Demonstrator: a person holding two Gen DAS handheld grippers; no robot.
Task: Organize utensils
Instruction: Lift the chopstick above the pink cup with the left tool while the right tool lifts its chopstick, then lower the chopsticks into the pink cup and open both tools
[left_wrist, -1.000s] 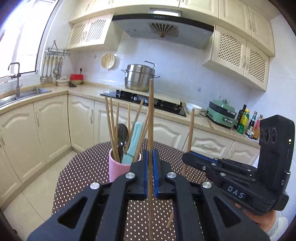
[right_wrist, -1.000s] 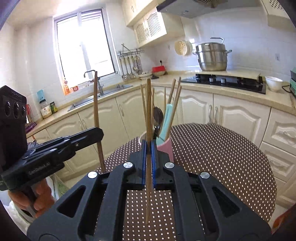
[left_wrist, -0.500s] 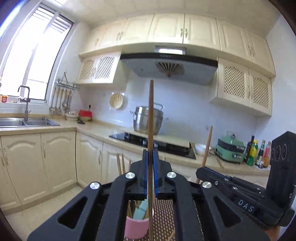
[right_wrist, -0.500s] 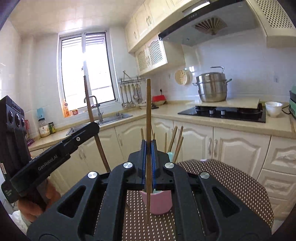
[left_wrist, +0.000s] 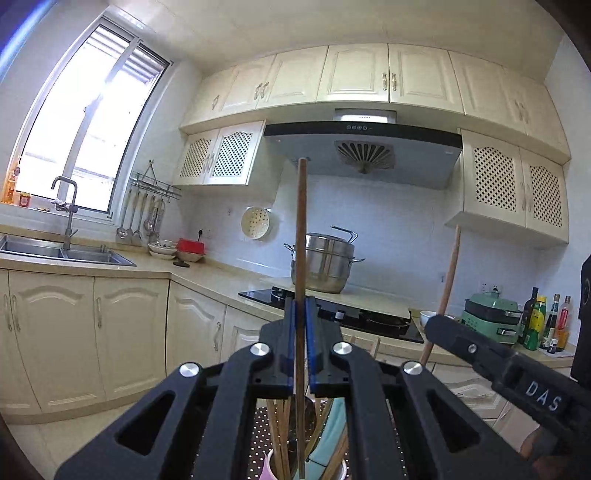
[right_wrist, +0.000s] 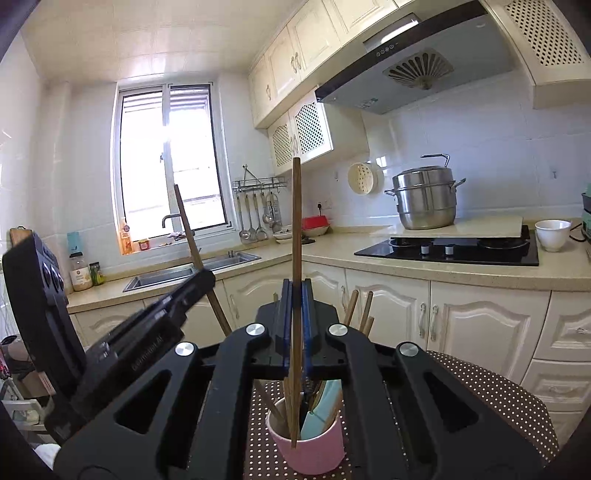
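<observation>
My left gripper (left_wrist: 300, 306) is shut on a wooden chopstick (left_wrist: 301, 236) held upright; its lower end hangs over the pink cup (left_wrist: 269, 466) at the frame's bottom. My right gripper (right_wrist: 294, 291) is shut on another wooden chopstick (right_wrist: 296, 221), also upright, with its lower end at the rim of the pink cup (right_wrist: 310, 448). The cup holds several chopsticks, a spoon and a teal utensil (right_wrist: 319, 415). Each gripper shows in the other's view: the right one (left_wrist: 487, 358) and the left one (right_wrist: 147, 343).
The cup stands on a round table with a brown dotted cloth (right_wrist: 491, 391). Behind are a counter with a sink (left_wrist: 62, 253), a hob (right_wrist: 450, 247), a steel pot (left_wrist: 321, 264), a white bowl (right_wrist: 552, 234) and bottles (left_wrist: 546, 321).
Both grippers have risen and tilted up, each still gripping its chopstick. The cup has dropped to the bottom of both views and the chopstick tips now hang at its mouth.
</observation>
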